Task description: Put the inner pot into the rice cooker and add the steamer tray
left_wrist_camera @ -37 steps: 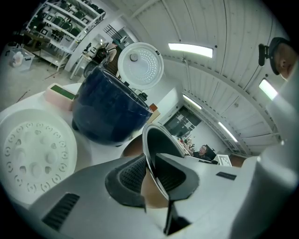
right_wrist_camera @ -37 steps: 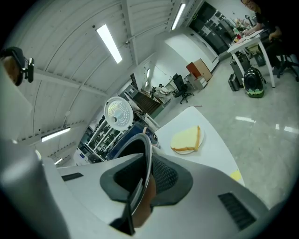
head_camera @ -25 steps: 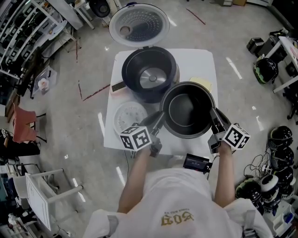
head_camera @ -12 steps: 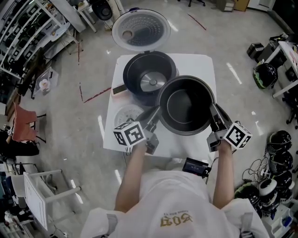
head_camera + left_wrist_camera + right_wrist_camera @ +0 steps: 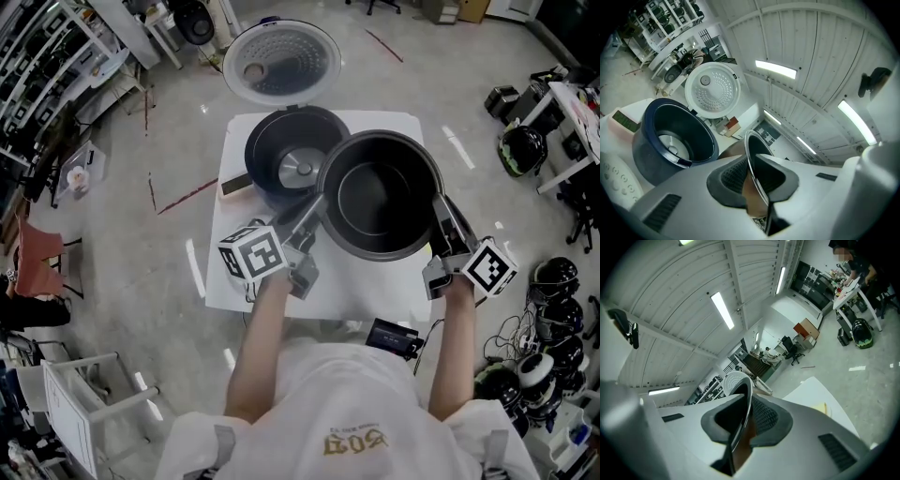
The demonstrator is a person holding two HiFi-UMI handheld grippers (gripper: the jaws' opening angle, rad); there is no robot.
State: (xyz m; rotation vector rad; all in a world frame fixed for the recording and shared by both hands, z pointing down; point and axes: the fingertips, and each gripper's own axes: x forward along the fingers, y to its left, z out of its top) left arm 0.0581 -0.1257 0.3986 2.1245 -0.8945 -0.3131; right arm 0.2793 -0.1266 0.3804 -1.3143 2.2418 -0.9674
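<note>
Clamped inner pot (image 5: pixel 380 197) rim in narrow jaws of left gripper (image 5: pixel 314 212) and right gripper (image 5: pixel 441 202), above surface (image 5: pixel 375 292), right of rice cooker (image 5: pixel 281 155).

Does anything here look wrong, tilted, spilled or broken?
Nothing stands out. The inner pot hangs roughly level above the table, its rim pinched by the left tongs and right tongs on opposite sides. The rice cooker stands open, and nothing is spilled.
</note>
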